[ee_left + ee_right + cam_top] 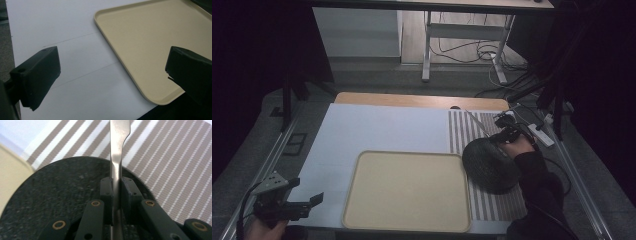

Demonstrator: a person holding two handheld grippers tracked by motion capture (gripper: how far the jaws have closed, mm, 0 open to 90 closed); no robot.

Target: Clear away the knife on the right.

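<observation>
Right hand-held gripper (116,186) clamps a metal utensil handle (117,150), apparently cutlery, above the dark plate (57,195). Left hand-held gripper (112,72) stands wide open and empty beside the beige tray (150,37).

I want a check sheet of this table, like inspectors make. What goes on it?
Surface: white mat with a striped mat beside it.
Job's things: metal utensil handle held above a dark round plate; beige tray with nothing on it.
Clutter: nothing seen.
Tongs: right tongs shut on the handle; left tongs open, holding nothing, over the white mat near the tray's corner.
Cables: loose wires on the floor behind.
Surroundings: dark room, a table frame beyond.
</observation>
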